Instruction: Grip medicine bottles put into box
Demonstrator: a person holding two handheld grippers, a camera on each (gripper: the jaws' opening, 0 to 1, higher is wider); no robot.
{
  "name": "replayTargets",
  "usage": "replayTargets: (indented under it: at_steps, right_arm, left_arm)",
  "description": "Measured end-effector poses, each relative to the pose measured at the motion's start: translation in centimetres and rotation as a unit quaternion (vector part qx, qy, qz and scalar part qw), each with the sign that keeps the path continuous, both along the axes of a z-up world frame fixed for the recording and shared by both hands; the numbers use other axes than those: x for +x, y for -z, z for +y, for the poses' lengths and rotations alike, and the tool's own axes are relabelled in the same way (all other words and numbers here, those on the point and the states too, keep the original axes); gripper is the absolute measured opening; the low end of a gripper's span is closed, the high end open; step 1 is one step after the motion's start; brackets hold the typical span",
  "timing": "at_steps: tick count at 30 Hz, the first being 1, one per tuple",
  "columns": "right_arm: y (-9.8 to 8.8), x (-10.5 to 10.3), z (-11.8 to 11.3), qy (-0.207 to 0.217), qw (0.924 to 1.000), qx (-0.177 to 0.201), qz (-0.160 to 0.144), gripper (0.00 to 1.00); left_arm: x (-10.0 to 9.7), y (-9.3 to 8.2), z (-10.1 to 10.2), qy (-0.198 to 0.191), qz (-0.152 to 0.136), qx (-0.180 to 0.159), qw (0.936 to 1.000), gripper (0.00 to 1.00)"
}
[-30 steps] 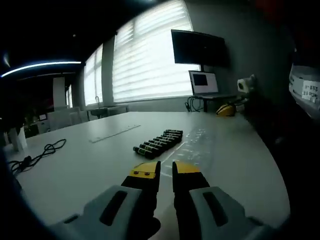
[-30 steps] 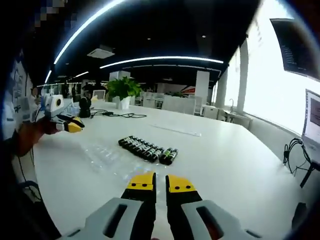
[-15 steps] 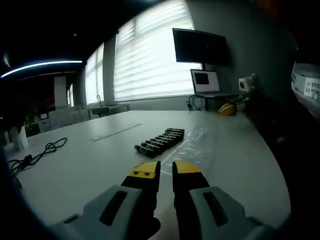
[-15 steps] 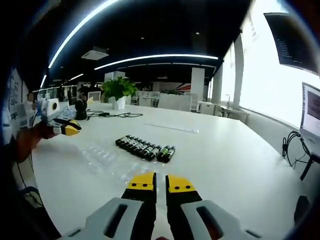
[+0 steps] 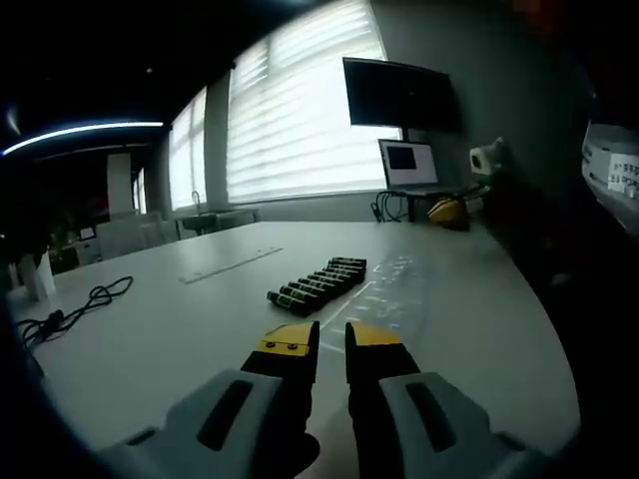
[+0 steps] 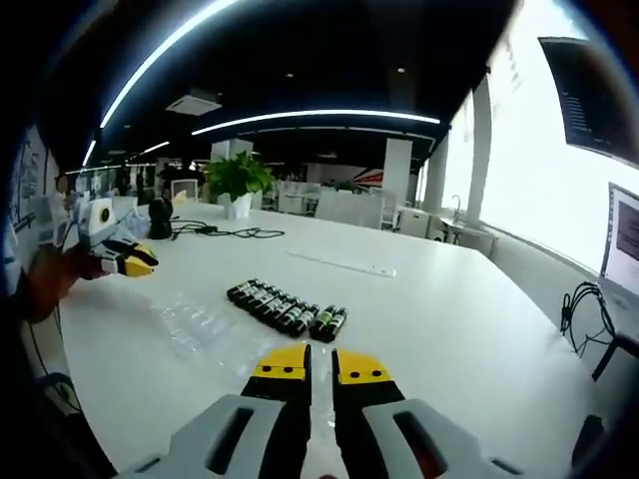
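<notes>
Several small dark medicine bottles (image 5: pixel 318 283) lie side by side in a row on the white table (image 5: pixel 180 339). A clear plastic tray (image 5: pixel 387 291) lies flat beside them. My left gripper (image 5: pixel 332 344) hovers low over the table short of the row, jaws close together with nothing between them. In the right gripper view the same bottles (image 6: pixel 286 307) lie ahead, with the clear tray (image 6: pixel 205 324) to their left. My right gripper (image 6: pixel 321 367) is shut and empty, just short of the row. The left gripper (image 6: pixel 125 261) shows at the far left, held by a hand.
A long pale strip (image 5: pixel 230 265) lies beyond the bottles. A black cable (image 5: pixel 75 309) trails at the left. A laptop (image 5: pixel 407 165) and a wall screen (image 5: pixel 399 95) stand behind. A potted plant (image 6: pixel 238 180) and cables (image 6: pixel 225 232) sit at the far table edge.
Both views have drifted only slightly with the hands. The bottles and tray lie where they were. Both grippers' jaws stand as before.
</notes>
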State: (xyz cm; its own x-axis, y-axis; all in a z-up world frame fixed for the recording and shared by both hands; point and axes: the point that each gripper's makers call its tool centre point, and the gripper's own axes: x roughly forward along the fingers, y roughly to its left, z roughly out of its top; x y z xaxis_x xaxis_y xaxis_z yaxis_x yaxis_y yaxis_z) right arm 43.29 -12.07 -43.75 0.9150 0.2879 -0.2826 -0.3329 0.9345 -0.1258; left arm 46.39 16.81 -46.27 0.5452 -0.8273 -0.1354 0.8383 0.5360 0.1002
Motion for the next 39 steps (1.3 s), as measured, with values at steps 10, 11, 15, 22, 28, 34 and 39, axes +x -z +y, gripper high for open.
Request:
replayTargets:
  at_steps: [10,11,15,22,28,34,39]
  right_arm:
    - [-1.1,1.7,0.5,0.0,1.0,-0.005,-0.003,0.04]
    - [-1.2,1.9,0.5,0.001,1.0,-0.007,-0.006,0.04]
    - [-1.4,2.5,0.4,0.004,1.0,-0.005,-0.004,0.05]
    - [-1.0,3.2,0.5,0.003,0.9999,-0.013,0.007,0.06]
    - [-0.6,4.0,0.5,0.004,0.9996,-0.02,0.019,0.04]
    - [-0.5,4.8,0.6,0.001,0.9995,-0.025,0.019,0.04]
    - [-0.4,5.6,0.1,0.012,0.9994,-0.022,0.024,0.04]
  left_arm:
    - [-0.2,0.0,-0.2,0.002,0.0,0.001,1.0,0.05]
    - [-0.2,0.0,-0.2,0.001,-0.001,0.002,1.0,0.05]
    - [-0.2,-0.2,-0.1,-0.001,-0.003,-0.001,1.0,0.06]
    - [-0.1,-0.2,0.0,-0.002,-0.004,0.002,1.0,0.06]
    - [-0.1,-0.1,0.0,-0.002,-0.004,0.003,1.0,0.06]
    - [0.0,-0.1,0.1,-0.004,-0.003,0.005,1.0,0.06]
    - [0.0,0.1,0.1,-0.004,-0.001,0.007,1.0,0.07]
